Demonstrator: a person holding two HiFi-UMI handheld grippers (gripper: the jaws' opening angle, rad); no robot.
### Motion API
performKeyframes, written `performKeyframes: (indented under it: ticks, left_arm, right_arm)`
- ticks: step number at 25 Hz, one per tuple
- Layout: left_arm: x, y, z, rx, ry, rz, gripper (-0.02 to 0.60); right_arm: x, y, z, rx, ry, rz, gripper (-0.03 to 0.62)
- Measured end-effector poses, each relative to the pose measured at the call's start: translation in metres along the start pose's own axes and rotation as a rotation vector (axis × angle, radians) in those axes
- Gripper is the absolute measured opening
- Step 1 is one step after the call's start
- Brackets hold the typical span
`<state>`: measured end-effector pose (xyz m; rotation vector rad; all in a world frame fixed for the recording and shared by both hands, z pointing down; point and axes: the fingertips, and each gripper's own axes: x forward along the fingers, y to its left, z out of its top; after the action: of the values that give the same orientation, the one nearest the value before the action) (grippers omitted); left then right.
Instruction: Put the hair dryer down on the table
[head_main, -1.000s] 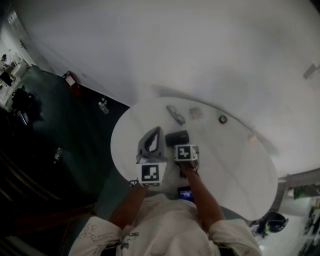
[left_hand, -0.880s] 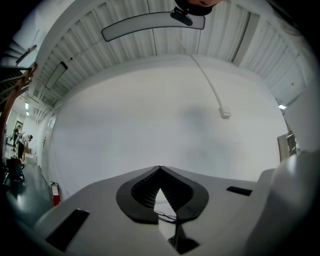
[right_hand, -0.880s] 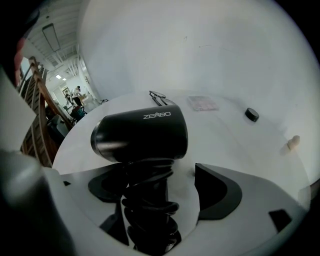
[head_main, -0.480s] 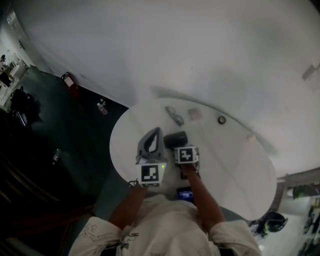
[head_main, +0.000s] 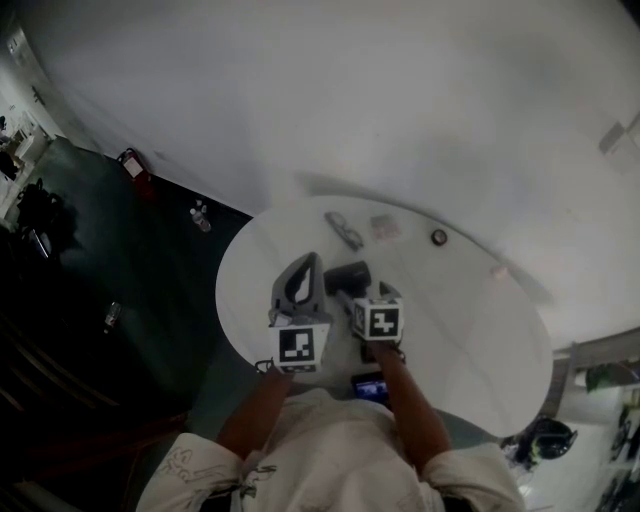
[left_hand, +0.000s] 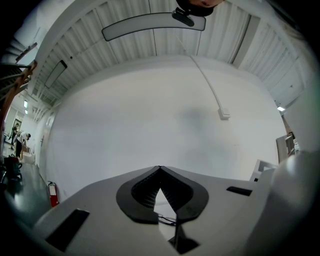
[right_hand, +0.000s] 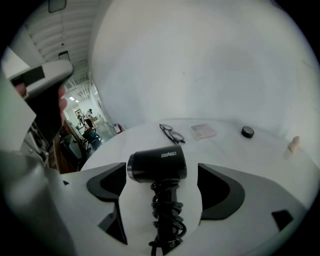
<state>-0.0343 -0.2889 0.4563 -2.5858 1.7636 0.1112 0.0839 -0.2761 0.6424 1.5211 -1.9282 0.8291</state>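
Note:
A black hair dryer (right_hand: 157, 165) with its cord wound round the handle lies on the white round table (head_main: 470, 340), also seen in the head view as the hair dryer (head_main: 347, 275). My right gripper (right_hand: 161, 200) hangs over it and points steeply down. Its jaws have just been opening and stand wide, with the dryer between and below them and the pads off it. From the head view the right gripper (head_main: 355, 298) sits just nearer than the dryer. To the dryer's left, my left gripper (head_main: 313, 262) points level, tips together, left gripper (left_hand: 160, 169) holding nothing.
Glasses (right_hand: 171, 133), a small flat packet (right_hand: 202, 131), a black round cap (right_hand: 247, 132) and a small pale object (right_hand: 293, 144) lie on the table's far side. A phone (head_main: 368, 386) rests at the near edge. Dark floor drops away to the left.
My right gripper has lifted up off the hair dryer, and its marker cube looks larger and nearer. The dryer stays on the table. The left gripper has not moved.

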Motion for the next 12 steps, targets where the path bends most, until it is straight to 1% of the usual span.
performKeyframes:
  ticks: [4, 8, 10, 12]
  left_arm:
    - [0.002, -0.001, 0.002, 0.013, -0.002, -0.004, -0.005]
    - [0.004, 0.002, 0.004, 0.017, -0.017, -0.001, -0.005]
    - [0.004, 0.003, 0.004, 0.025, -0.033, -0.002, -0.005]
    - [0.004, 0.003, 0.005, 0.008, -0.029, 0.0, -0.005]
  right_arm:
    - [-0.024, 0.008, 0.028, -0.038, -0.14, 0.016, 0.436]
    - [-0.048, 0.012, 0.059, -0.128, -0.29, -0.024, 0.436]
    - [-0.059, 0.014, 0.072, -0.145, -0.359, -0.025, 0.436]
    - [-0.071, 0.015, 0.085, -0.158, -0.438, -0.034, 0.436]
